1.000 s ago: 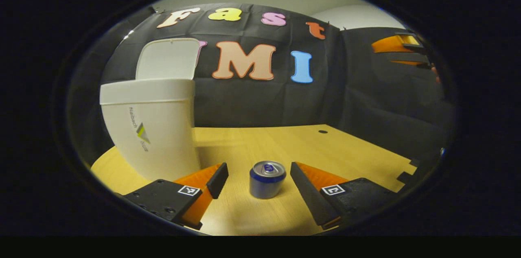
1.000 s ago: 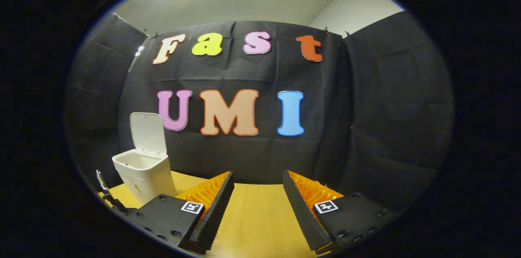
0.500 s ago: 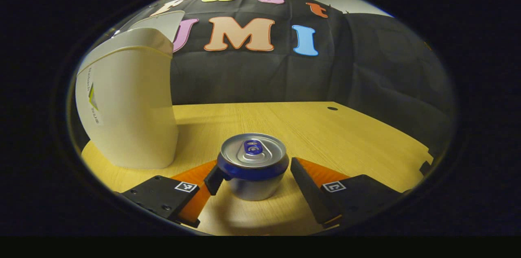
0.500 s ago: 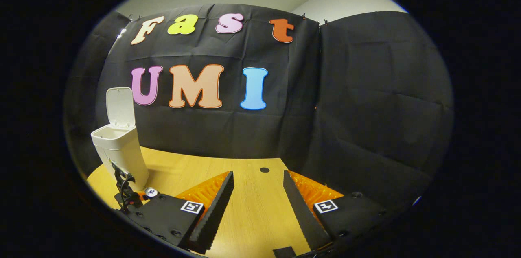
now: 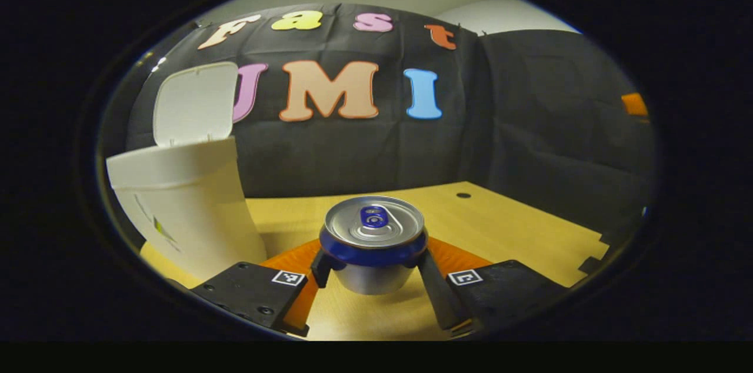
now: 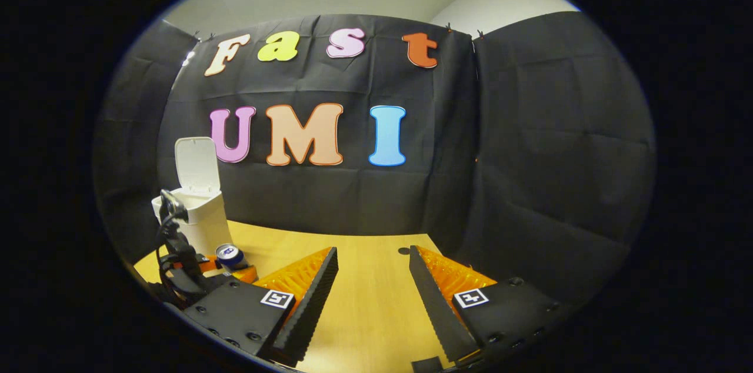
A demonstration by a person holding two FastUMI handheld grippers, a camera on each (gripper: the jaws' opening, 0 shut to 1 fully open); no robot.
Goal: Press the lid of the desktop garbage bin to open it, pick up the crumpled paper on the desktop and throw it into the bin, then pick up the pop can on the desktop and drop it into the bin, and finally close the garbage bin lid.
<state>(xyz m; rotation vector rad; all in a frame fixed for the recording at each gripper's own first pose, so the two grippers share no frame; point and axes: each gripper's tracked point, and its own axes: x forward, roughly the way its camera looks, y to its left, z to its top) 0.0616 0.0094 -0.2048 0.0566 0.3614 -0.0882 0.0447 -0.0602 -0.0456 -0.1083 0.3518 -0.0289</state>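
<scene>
A pop can (image 5: 373, 243) with a silver top and blue rim stands upright between the fingers of my left gripper (image 5: 373, 272), which is shut on it from both sides. Its base seems slightly off the wooden table (image 5: 517, 226). The white garbage bin (image 5: 182, 202) is close on the left, its lid (image 5: 197, 102) swung up and open. In the right gripper view the can (image 6: 229, 255) shows small at the lower left beside the bin (image 6: 206, 226), whose lid (image 6: 197, 164) is raised. My right gripper (image 6: 372, 258) hangs open over the table (image 6: 365, 302), holding nothing.
A small dark hole (image 5: 463, 195) marks the tabletop toward the back right. Black cloth walls close the booth behind and to the right. An orange bit of the other gripper (image 5: 634, 104) peeks in at the far right of the left gripper view.
My left gripper moved forward around the can and shut on it, then rose a little. The right gripper stayed open and drifted slightly.
</scene>
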